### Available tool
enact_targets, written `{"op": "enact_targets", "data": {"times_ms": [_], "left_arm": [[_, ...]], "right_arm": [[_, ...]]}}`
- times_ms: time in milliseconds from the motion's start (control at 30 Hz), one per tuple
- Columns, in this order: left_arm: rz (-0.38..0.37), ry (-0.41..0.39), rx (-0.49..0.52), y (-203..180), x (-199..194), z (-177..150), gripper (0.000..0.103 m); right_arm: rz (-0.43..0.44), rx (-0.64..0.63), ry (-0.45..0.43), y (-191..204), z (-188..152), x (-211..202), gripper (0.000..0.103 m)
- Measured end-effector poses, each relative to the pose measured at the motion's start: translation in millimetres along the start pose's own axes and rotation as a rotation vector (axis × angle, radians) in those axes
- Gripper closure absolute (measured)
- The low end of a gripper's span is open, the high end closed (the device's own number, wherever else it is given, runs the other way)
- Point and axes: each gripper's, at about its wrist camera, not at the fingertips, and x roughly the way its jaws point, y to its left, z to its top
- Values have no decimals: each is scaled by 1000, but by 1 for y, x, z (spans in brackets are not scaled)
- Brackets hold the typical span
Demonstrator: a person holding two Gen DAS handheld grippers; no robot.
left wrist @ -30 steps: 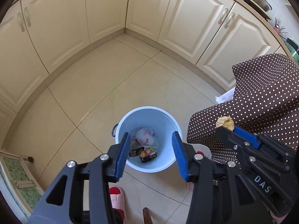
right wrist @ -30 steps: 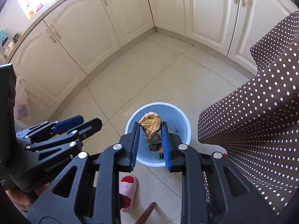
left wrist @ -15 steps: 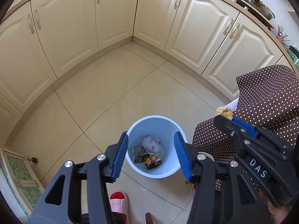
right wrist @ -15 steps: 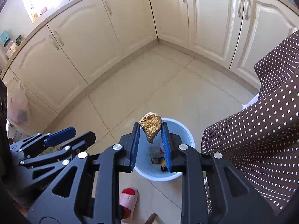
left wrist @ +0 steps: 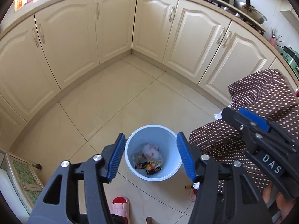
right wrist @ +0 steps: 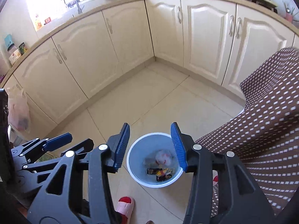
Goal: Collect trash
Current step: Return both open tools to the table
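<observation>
Both tools empty, left gripper (left wrist: 150,155) and right gripper (right wrist: 150,146) spread apart above the bin (right wrist: 135,175), wrappers (right wrist: 162,173) directly below between the fingers; risk: lowering either tool could clip the rim and tip it.

The left tongs (left wrist: 150,155) are showing matte black angular frames with triangular cut-outs, round silver screw heads at the joints, and ribbed bright-blue pads (left wrist: 115,158) lining the inner faces. The right tongs (right wrist: 150,147) are wearing the same build — black arms, silver screws, blue ribbed pads (right wrist: 177,145). At the right edge of the left wrist view, white letters "DAS" are showing on the black casing, with bare skin peeking out just below it.
</observation>
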Motion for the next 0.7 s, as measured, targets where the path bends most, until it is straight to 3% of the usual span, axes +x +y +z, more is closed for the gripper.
{"op": "enact_targets", "data": {"times_ms": [300,533,700], "left_arm": [[-42,-154,81,-56,-90,2,39],[-141,-228,225,-144,-143,-8,36],[-200,-231,335,-207,-155,-21,36]], "right_arm": [[-41,-21,-165,-16,0,-108,57],[-158,32,-292,-75,-16,-212,55],[-261,115,-330,-136,-37,-264,55]]}}
